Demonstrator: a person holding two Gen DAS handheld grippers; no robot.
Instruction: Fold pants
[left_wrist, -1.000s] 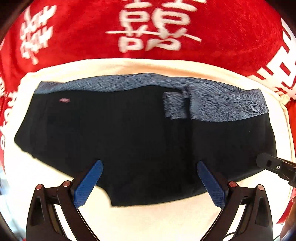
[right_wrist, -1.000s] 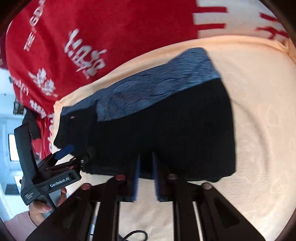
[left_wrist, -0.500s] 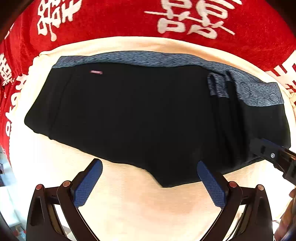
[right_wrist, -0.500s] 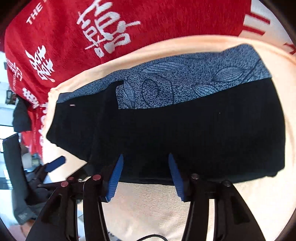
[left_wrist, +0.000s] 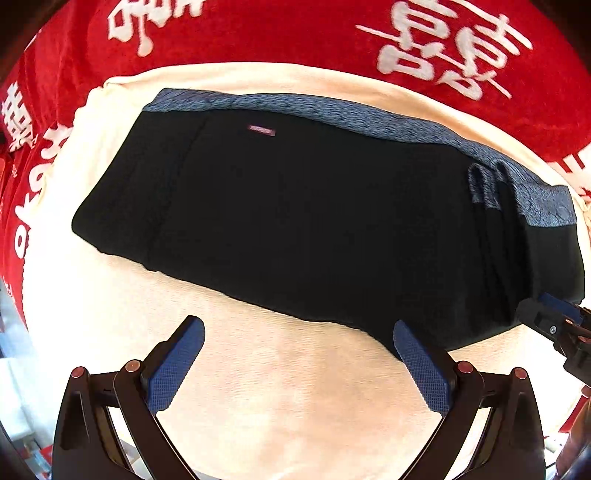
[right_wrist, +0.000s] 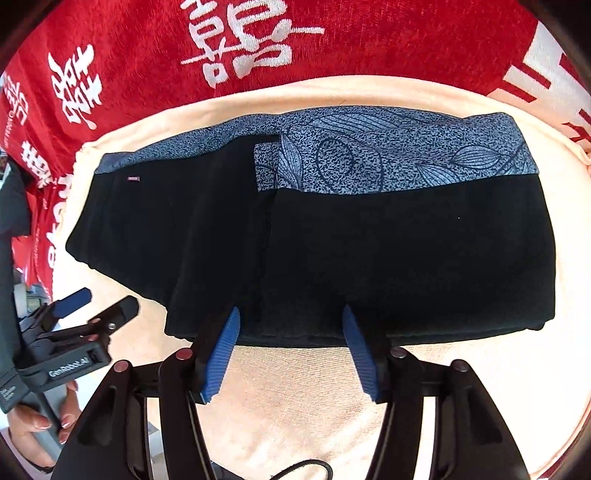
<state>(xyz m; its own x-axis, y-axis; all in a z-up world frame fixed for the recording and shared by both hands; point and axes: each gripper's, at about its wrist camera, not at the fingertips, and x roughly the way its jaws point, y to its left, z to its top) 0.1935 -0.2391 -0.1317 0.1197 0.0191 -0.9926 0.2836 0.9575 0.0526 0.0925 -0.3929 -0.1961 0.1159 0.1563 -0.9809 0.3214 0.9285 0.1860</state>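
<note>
Black pants (left_wrist: 314, 221) with a blue-grey patterned waistband (right_wrist: 399, 158) lie folded flat on a cream cloth (left_wrist: 295, 387). My left gripper (left_wrist: 299, 332) is open over the cream cloth just in front of the pants' near edge, nothing between its fingers. My right gripper (right_wrist: 290, 321) hovers at the near edge of the pants (right_wrist: 369, 251) with its jaws opening; the pads stand apart from the fabric and grip nothing. The left gripper (right_wrist: 99, 302) also shows at the left of the right wrist view, held by a hand (right_wrist: 33, 432). The right gripper's tip (left_wrist: 550, 317) shows at the right edge of the left wrist view.
A red cloth with white characters (right_wrist: 240, 44) covers the surface behind and to the left of the cream cloth (right_wrist: 295, 406). The table's edge and room clutter (right_wrist: 22, 295) lie at the far left.
The right gripper's jaws went from nearly shut on the pants' near edge to wide apart, letting the fabric go. The left gripper slid left along the pants, now over bare cream cloth.
</note>
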